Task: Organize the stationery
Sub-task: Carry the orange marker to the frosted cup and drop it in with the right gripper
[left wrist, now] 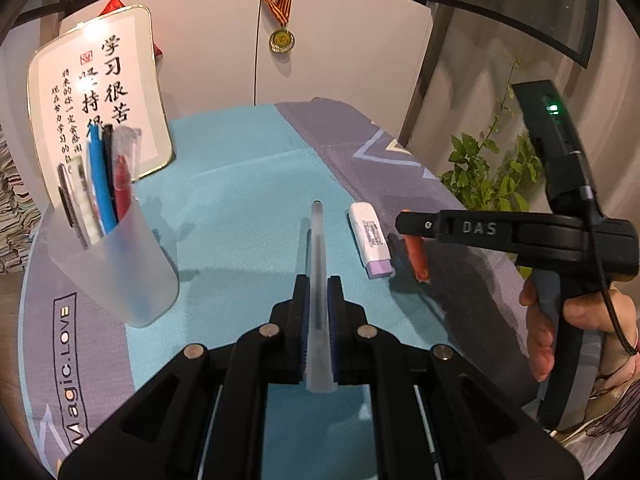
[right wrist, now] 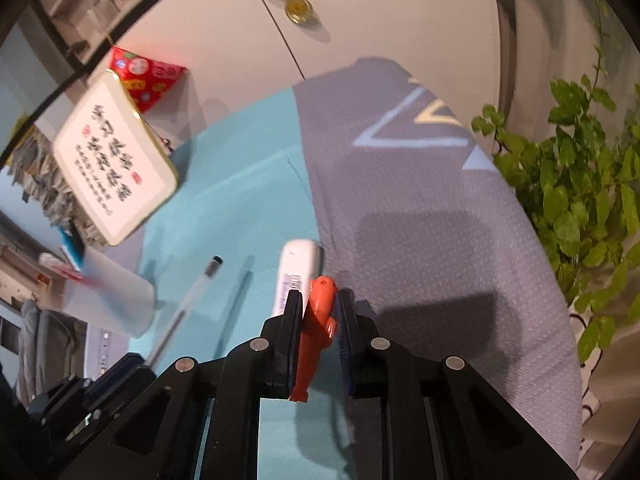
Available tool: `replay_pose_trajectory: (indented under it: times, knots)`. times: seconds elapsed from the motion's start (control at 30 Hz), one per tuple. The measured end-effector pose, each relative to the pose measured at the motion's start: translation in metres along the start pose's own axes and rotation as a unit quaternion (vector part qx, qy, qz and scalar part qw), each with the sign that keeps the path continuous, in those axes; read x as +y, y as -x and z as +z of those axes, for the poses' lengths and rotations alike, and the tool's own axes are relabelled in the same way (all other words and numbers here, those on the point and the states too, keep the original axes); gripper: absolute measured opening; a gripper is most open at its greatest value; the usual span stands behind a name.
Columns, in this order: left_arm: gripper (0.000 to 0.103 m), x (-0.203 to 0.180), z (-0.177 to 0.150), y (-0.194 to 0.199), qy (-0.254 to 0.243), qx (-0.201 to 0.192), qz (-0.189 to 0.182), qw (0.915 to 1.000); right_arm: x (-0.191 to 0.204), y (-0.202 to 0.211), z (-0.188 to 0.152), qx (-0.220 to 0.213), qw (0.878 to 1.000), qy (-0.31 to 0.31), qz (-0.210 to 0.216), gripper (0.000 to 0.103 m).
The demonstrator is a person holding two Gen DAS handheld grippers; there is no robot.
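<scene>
My left gripper (left wrist: 318, 280) is shut on a translucent pen (left wrist: 318, 248), which points away from me over the teal cloth. To its left a frosted plastic cup (left wrist: 112, 264) leans with several pens inside. A white correction tape with a purple cap (left wrist: 370, 240) lies on the cloth to the right of the pen. Beyond it, my right gripper (left wrist: 412, 226) comes in from the right. In the right wrist view, the right gripper (right wrist: 320, 294) is shut on an orange cutter (right wrist: 318, 312), with the white correction tape (right wrist: 298, 268) just ahead on the left.
A framed calligraphy board (left wrist: 100, 92) leans against the wall behind the cup. A green plant (right wrist: 580, 200) stands past the table's right edge. A medal (left wrist: 282, 38) hangs on the wall. A person's hand (left wrist: 560, 320) holds the right gripper's handle. Grey patterned cloth (right wrist: 420, 220) covers the right side.
</scene>
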State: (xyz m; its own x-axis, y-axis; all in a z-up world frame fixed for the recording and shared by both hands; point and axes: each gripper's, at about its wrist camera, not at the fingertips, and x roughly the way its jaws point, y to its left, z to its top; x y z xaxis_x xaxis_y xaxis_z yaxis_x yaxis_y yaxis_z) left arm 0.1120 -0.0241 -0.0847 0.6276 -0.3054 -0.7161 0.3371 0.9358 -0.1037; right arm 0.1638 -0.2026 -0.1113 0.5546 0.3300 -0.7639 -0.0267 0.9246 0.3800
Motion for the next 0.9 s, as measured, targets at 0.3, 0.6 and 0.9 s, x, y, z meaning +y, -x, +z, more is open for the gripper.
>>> replay_pose_trajectory:
  times: [0.3, 0.6, 0.9]
  knots:
    - [0.007, 0.005, -0.006, 0.023, 0.003, -0.016, -0.001, 0.9999, 0.028, 0.032, -0.002, -0.055, 0.997, 0.047, 0.020, 0.018]
    - [0.007, 0.029, -0.025, 0.046, 0.027, -0.024, -0.002, 0.9993, 0.073, 0.059, -0.007, -0.100, 0.988, 0.110, 0.047, 0.018]
    - [0.007, 0.065, -0.051, 0.072, 0.066, -0.040, 0.007, 0.9970, 0.149, 0.068, -0.009, -0.121, 0.972, 0.182, 0.081, 0.018]
